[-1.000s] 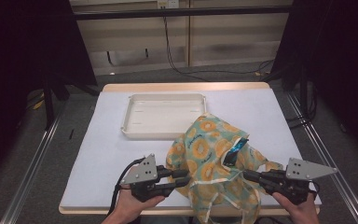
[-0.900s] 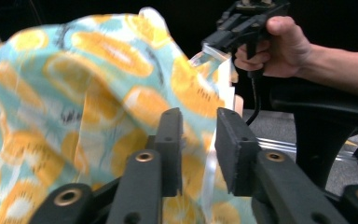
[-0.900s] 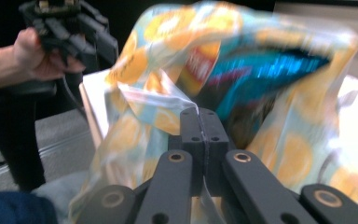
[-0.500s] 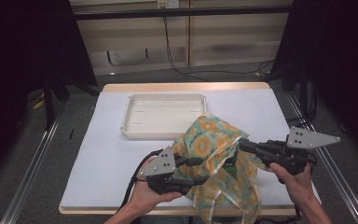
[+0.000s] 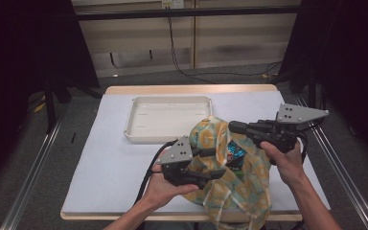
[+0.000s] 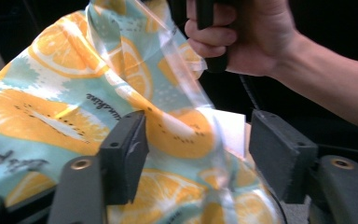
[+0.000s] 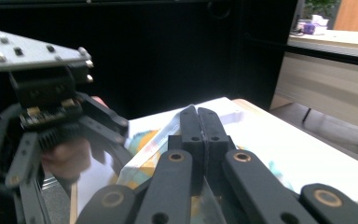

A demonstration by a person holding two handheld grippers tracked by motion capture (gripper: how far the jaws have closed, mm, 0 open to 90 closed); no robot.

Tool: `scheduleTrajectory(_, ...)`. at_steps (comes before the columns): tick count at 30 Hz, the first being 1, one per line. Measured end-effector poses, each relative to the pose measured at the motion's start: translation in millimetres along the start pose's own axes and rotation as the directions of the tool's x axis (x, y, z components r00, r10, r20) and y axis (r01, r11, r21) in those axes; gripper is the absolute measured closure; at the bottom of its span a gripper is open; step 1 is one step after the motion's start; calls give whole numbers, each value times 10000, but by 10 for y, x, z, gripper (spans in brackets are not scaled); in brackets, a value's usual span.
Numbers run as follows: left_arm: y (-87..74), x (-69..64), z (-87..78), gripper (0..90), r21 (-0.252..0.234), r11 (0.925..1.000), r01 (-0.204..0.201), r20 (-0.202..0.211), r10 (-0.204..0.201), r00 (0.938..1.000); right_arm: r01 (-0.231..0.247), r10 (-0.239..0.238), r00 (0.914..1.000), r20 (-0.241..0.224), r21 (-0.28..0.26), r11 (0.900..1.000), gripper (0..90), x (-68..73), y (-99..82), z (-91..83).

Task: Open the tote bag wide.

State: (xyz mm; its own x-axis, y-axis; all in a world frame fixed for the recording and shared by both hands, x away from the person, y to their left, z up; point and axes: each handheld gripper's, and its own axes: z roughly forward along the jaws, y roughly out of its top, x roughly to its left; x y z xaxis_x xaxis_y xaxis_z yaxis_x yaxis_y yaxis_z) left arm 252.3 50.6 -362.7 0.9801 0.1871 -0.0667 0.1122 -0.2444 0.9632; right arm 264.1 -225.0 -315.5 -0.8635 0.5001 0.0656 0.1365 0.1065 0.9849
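Here the right tongs (image 5: 237,127) stay clenched on the orange-print bag (image 5: 242,184), lifting it before the tray (image 5: 168,117), while the left tongs (image 5: 215,163), just opening, straddle its plastic.

Bag (image 5: 239,177) lower end cut off by high view's bottom edge

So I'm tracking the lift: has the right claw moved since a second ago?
Yes. The right claw has risen and gone up the high view, from level with the table's near edge to beside the white tray, pulling the orange-print bag up.
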Motion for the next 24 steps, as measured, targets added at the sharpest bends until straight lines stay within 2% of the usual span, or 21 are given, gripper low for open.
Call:
scheduleTrajectory(2, -5, 43, 17, 341, -20, 9999, 122, -208, -122, 9997, -7, 6, 9999, -153, -42, 10000, 900, 4, 46, 77)
scheduleTrajectory(3, -18, 63, 18, 413, 28, 10000, 72, -506, -71, 9987, -21, 19, 9996, -281, -78, 10000, 900, 16, 72, 129)
scheduleTrajectory(4, -18, 63, 18, 512, 28, 10000, 72, -506, -71, 9987, -21, 19, 9996, -281, -78, 10000, 900, 16, 72, 129)
scheduleTrajectory(5, -28, 78, 11, 512, 41, 10000, 88, -425, -86, 9991, 46, -49, 9994, -354, -83, 10000, 900, 25, 83, 155)
scheduleTrajectory(6, -30, 84, 4, 726, 64, 9998, 175, -414, -172, 9990, 105, -104, 9992, -384, 20, 9999, 900, 37, 98, 198)
scheduleTrajectory(7, -40, 125, -43, 821, 51, 9995, 324, -312, -322, 9990, 110, -106, 9991, -407, 86, 9999, 900, 29, 98, 212)
scheduleTrajectory(8, -40, 125, -43, 872, 51, 9995, 324, -312, -322, 9990, 110, -106, 9991, -407, 86, 9999, 900, 29, 98, 212)
scheduleTrajectory(9, -45, 151, -67, 872, 60, 9993, 363, -259, -362, 9990, 125, -120, 9994, -327, 134, 9998, 900, 9, 92, 222)
scheduleTrajectory(10, -59, 204, -111, 895, -45, 9977, 680, -179, -681, 9975, -4, 7, 9998, -192, 166, 9999, 900, -53, 70, 231)
scheduleTrajectory(14, -57, 268, -203, 899, -89, 9969, 787, -301, -789, 9964, -53, 50, 10000, 70, 438, 9990, 900, -145, 14, 245)
scheduleTrajectory(15, -60, 322, -269, 900, -104, 9959, 897, -371, -900, 9953, -106, 93, 9997, 225, 608, 9981, 867, -163, -35, 247)
scheduleTrajectory(17, -69, 348, -296, 900, -158, 9948, 1007, -418, -1012, 9940, -174, 151, 9992, 368, 613, 9980, 795, -174, -73, 217)
scheduleTrajectory(18, -79, 379, -323, 900, -160, 9942, 1062, -497, -1069, 9930, -174, 151, 9992, 368, 613, 9980, 795, -174, -73, 217)
scheduleTrajectory(19, -102, 435, -365, 900, -205, 9917, 1269, -597, -1279, 9900, -206, 182, 9988, 447, 539, 9983, 700, -176, -104, 160)
scheduleTrajectory(20, -102, 435, -365, 900, -205, 9917, 1269, -597, -1279, 9900, -206, 182, 9988, 447, 539, 9983, 700, -176, -104, 160)
scheduleTrajectory(21, -112, 457, -383, 900, -190, 9902, 1383, -661, -1392, 9880, -209, 180, 9983, 559, 527, 9984, 623, -155, -132, 83)
scheduleTrajectory(22, -120, 476, -399, 900, -162, 9893, 1448, -692, -1456, 9869, -209, 180, 9983, 559, 527, 9984, 623, -155, -132, 83)
scheduleTrajectory(23, -135, 505, -428, 900, -185, 9887, 1486, -796, -1496, 9855, -285, 251, 9973, 687, 488, 9984, 541, -128, -159, -14)
scheduleTrajectory(24, -135, 505, -428, 900, -185, 9887, 1486, -796, -1496, 9855, -285, 251, 9973, 687, 488, 9984, 541, -128, -159, -14)
